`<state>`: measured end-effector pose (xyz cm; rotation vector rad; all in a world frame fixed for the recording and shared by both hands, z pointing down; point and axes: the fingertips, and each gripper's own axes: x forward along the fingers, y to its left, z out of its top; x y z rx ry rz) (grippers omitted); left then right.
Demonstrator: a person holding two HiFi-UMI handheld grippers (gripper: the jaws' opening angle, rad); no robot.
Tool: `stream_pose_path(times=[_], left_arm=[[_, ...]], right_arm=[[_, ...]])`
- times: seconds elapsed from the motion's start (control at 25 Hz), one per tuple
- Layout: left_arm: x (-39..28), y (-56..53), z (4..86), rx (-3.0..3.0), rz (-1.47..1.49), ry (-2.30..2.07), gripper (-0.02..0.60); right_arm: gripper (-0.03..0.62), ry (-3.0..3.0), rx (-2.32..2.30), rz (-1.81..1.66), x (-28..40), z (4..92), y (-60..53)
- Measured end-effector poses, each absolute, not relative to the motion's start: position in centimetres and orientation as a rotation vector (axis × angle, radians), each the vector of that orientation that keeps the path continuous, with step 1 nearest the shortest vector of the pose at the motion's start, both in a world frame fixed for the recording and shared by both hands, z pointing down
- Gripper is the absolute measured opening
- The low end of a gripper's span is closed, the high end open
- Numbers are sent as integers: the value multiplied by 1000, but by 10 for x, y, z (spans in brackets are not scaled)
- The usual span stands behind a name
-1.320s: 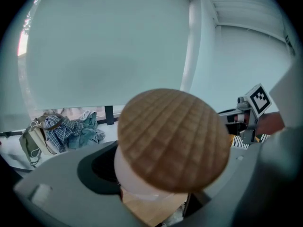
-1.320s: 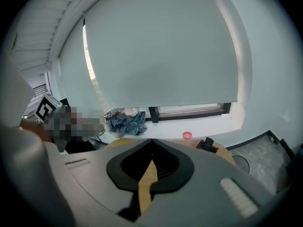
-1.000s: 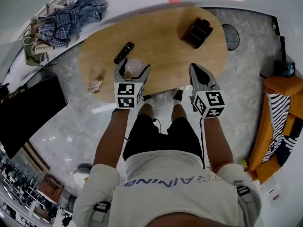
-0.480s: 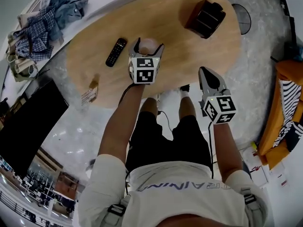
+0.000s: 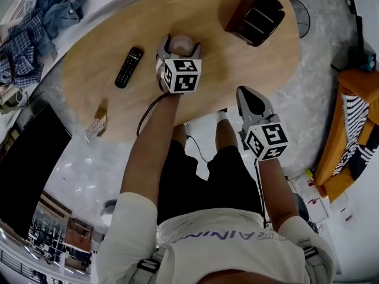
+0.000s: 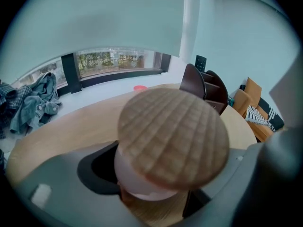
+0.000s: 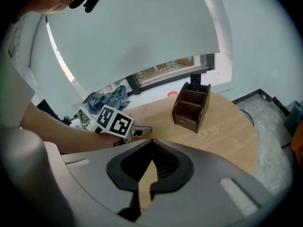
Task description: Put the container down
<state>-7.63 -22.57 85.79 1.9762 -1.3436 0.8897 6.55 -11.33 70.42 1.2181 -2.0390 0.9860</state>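
Note:
The container [image 5: 182, 42] is a small pale jar with a round wooden lid [image 6: 173, 141]. My left gripper [image 5: 177, 46] is shut on its pale body [image 6: 135, 186], over the middle of the oval wooden table [image 5: 225, 58]. Whether the jar's base touches the tabletop I cannot tell. My right gripper [image 5: 246, 94] hangs off the table's near edge, above the person's legs. Its jaws [image 7: 149, 174] are shut with nothing between them. In the right gripper view the left gripper's marker cube [image 7: 115, 121] shows over the table.
A black remote [image 5: 128, 67] lies left of the container. A dark brown desk organizer [image 5: 256, 19] stands at the table's far right. A small packet [image 5: 95, 126] sits near the left front edge. Clothes [image 5: 35, 16] are piled beyond the table; an orange sofa [image 5: 355, 129] is at right.
My left gripper has carried the container from the table's near edge out over its middle. The right gripper has stayed by the near edge, shut.

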Motion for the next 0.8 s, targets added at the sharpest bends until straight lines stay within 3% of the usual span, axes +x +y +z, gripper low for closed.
stream_pose_path(times=[0.52,0.8], left_arm=[[-73,-222,861,1928,928,-1288,421],[-84,-208,801,1959,805,-1323,451]], right_arm=[[17,-2057,1238,1020,73,688,-101],[17,-2086,1275,1011,90,662,-96]])
